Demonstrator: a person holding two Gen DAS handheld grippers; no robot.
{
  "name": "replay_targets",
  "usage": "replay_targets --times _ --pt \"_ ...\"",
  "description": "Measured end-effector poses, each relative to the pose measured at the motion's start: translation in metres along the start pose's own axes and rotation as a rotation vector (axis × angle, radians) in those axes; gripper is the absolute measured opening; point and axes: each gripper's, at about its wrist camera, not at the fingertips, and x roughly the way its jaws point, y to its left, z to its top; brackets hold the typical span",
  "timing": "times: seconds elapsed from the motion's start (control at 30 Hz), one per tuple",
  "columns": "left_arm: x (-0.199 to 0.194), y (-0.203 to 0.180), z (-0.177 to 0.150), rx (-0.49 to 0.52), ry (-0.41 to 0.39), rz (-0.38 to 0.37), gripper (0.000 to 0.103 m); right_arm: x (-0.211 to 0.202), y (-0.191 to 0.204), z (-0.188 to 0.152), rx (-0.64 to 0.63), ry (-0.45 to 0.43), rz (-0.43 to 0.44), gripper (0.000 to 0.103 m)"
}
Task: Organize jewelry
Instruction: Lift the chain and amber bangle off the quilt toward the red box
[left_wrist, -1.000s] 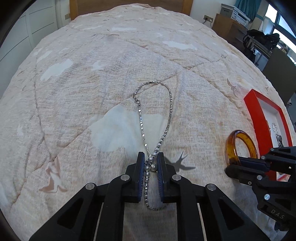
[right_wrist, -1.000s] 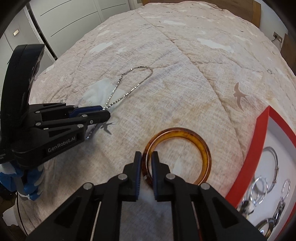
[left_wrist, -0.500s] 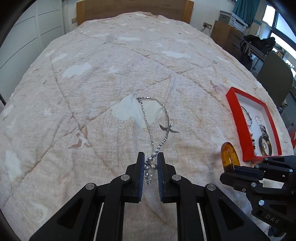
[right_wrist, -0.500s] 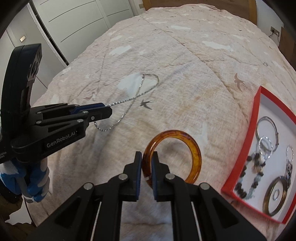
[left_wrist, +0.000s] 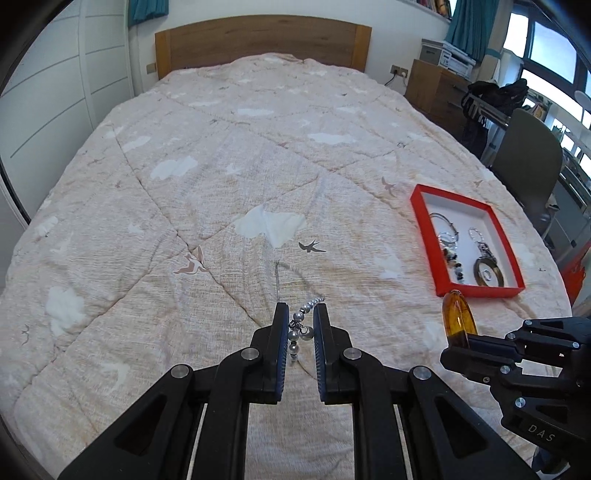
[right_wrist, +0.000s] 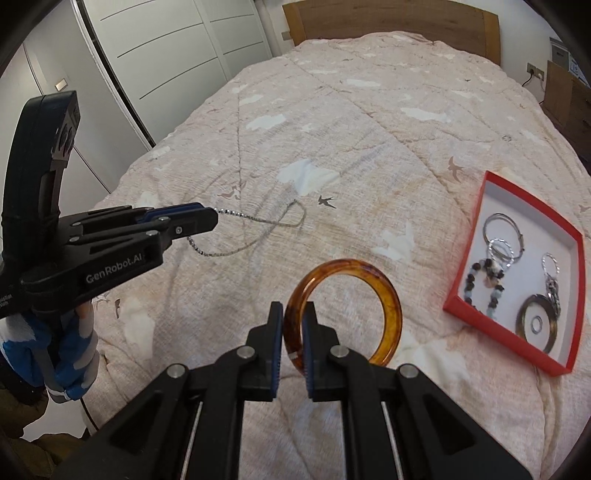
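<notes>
Jewelry was seen held in both grippers above a bed (left_wrist: 258, 155) covered by a beige quilt printed with white clouds and small birds. The left gripper (left_wrist: 300, 325) was clenched on the beaded end of a silver chain necklace (right_wrist: 251, 236); in the left wrist view the beads (left_wrist: 297, 334) were caught between the blue-padded jaws, and a short beaded tail hung below them. In the right wrist view the chain was seen running out from the tip of the left gripper (right_wrist: 207, 221) and drooping in a blurred loop — whether its far end touched the quilt could not be told.

The right gripper (right_wrist: 293, 332) was closed on an amber bangle (right_wrist: 384, 302), gripped by its near rim with the ring standing upright in front of the jaws, clear of the quilt. In the left wrist view the same bangle (left_wrist: 457, 319) was seen edge-on, sticking up from the right gripper (left_wrist: 465, 341) at the lower right.

A red tray (right_wrist: 513, 332) with a white inside lay on the quilt to the right of both grippers — just beside the bangle in the right wrist view. Silver rings, a bracelet of dark and pale beads (right_wrist: 484, 284) and a dark round bangle (right_wrist: 539, 325) with a small silver ring inside it were laid in it. A wooden headboard (left_wrist: 258, 40) was seen at the far end of the bed, white wardrobe doors (right_wrist: 166, 48) on its left, and a chair (left_wrist: 528, 155) on its right.
</notes>
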Motion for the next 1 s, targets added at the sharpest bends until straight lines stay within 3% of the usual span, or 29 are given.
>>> replay_targets --times 0.5,1.0 --pt "-0.094 -0.054 -0.033 0.071 -0.131 -0.028 0.013 -0.091 0.015 -0.048 0.018 -0.133 -0.066 0.009" --pt "-0.140 -0.080 -0.045 0.099 -0.230 -0.038 0.013 -0.148 0.005 -0.078 0.028 -0.197 -0.149 0.009"
